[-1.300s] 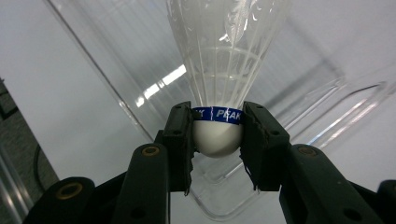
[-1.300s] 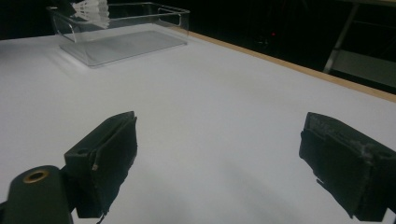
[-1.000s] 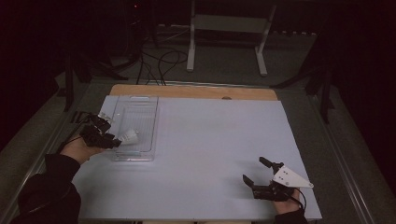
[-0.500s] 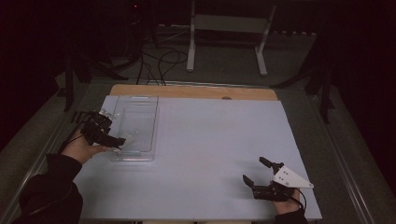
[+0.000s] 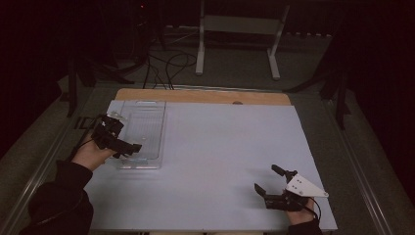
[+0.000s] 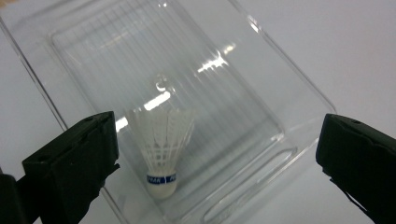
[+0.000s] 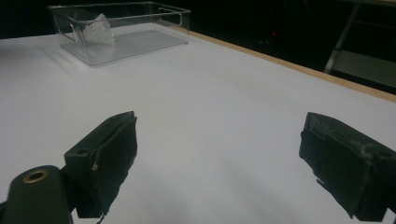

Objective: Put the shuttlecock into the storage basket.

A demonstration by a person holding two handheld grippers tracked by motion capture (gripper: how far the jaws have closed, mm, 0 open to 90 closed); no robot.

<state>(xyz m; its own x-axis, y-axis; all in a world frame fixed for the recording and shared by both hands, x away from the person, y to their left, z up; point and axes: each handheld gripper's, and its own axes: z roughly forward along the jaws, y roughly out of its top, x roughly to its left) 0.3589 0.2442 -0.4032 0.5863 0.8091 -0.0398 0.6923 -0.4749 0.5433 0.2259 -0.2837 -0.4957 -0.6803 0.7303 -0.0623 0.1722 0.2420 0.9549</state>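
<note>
Above the clear tray point(image 6: 289, 100), the left gripper point(image 6: 215, 154) hangs released, jaws just opened, shuttlecock point(image 6: 162, 149) lying free.

Left tongs point(image 5: 128, 148): jaws standing wide apart after just opening, gripping nothing. Right tongs point(image 5: 273, 183): resting low, jaws gaping wide, holding nothing.

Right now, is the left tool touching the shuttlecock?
Apart. The left gripper view shows the left tool wide open, clear tray floor visible between each jaw and the shuttlecock.
</note>
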